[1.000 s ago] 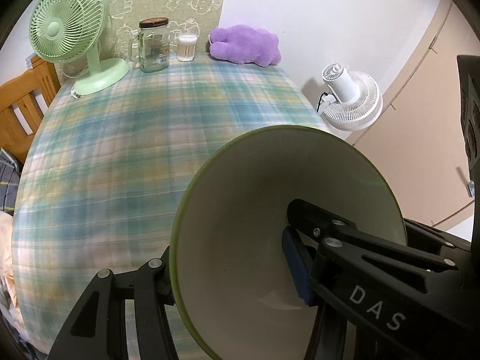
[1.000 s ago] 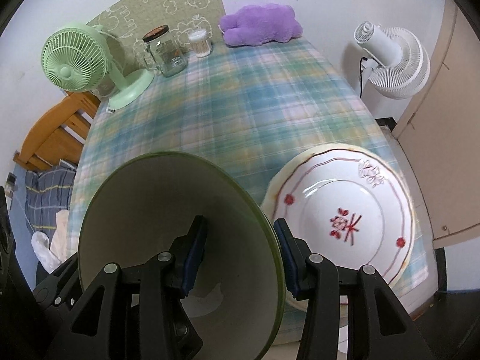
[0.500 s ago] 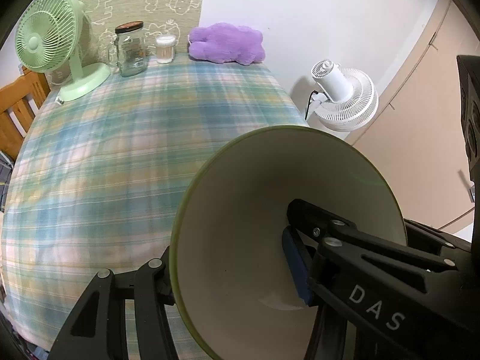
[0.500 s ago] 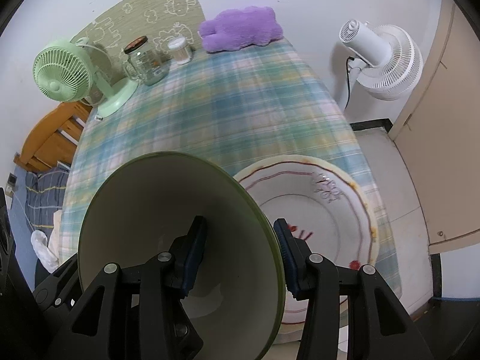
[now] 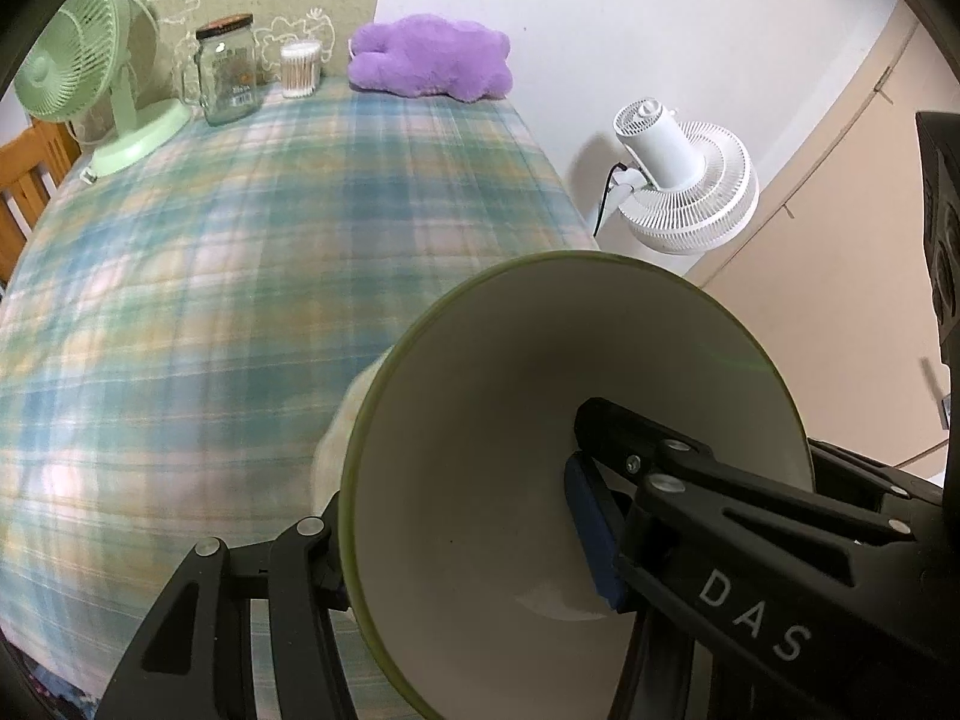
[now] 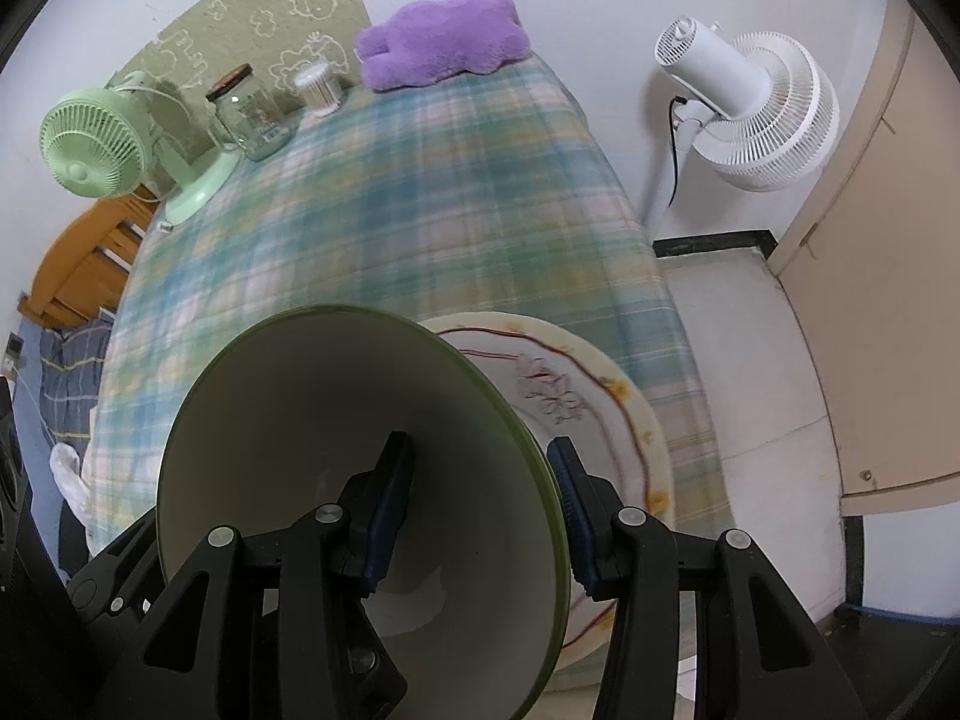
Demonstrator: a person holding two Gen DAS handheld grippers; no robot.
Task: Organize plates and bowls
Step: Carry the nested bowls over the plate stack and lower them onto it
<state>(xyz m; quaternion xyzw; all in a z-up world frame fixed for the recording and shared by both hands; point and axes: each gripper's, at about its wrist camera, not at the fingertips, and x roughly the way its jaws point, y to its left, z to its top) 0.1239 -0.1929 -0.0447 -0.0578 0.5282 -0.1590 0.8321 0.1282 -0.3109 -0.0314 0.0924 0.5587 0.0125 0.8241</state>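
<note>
My left gripper (image 5: 462, 534) is shut on the rim of a green-edged cream bowl (image 5: 510, 450) and holds it above the near right part of the table. My right gripper (image 6: 480, 504) is shut on the wall of a second green bowl (image 6: 312, 420), one finger inside and one outside. A white plate with red trim and flower marks (image 6: 576, 402) lies on the plaid tablecloth (image 6: 390, 192) near the front right edge, partly hidden behind the right bowl. A pale sliver of the plate (image 5: 336, 438) shows behind the left bowl.
At the far end stand a green desk fan (image 5: 90, 72), a glass jar (image 5: 228, 78), a cotton swab container (image 5: 300, 69) and a purple plush (image 5: 432, 57). A white floor fan (image 6: 744, 102) stands right of the table. A wooden chair (image 6: 78, 264) is at the left.
Both grippers have moved right and toward the plate with their bowls. The plate now sits more behind the right bowl, and its edge has come into the left wrist view.
</note>
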